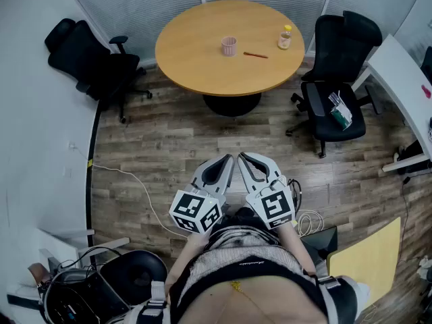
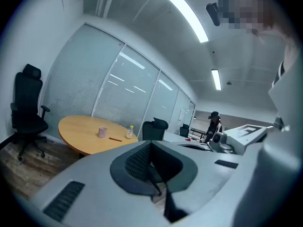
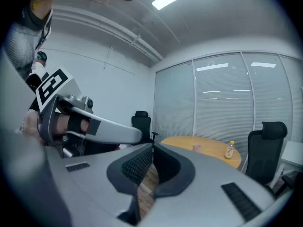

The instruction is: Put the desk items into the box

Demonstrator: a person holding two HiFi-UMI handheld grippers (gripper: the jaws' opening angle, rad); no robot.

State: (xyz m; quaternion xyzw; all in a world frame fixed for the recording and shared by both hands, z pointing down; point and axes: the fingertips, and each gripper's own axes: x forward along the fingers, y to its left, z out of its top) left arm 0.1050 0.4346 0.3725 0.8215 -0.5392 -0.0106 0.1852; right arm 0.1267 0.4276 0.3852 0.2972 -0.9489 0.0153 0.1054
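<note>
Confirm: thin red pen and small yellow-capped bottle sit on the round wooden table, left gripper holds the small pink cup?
No. The small pink cup stands on the round wooden table too, beside the thin red pen and small yellow-capped bottle; the left gripper is shut and empty, per the head view.

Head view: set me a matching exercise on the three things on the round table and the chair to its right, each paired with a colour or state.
Things:
1. cup
2. pen
3. bottle
4. chair

Colours or states:
A. reddish, lying flat
B. black, with a packet on its seat
C. pink, standing upright
D. yellow cap

Pairs: 1-C, 2-A, 3-D, 4-B.
</note>
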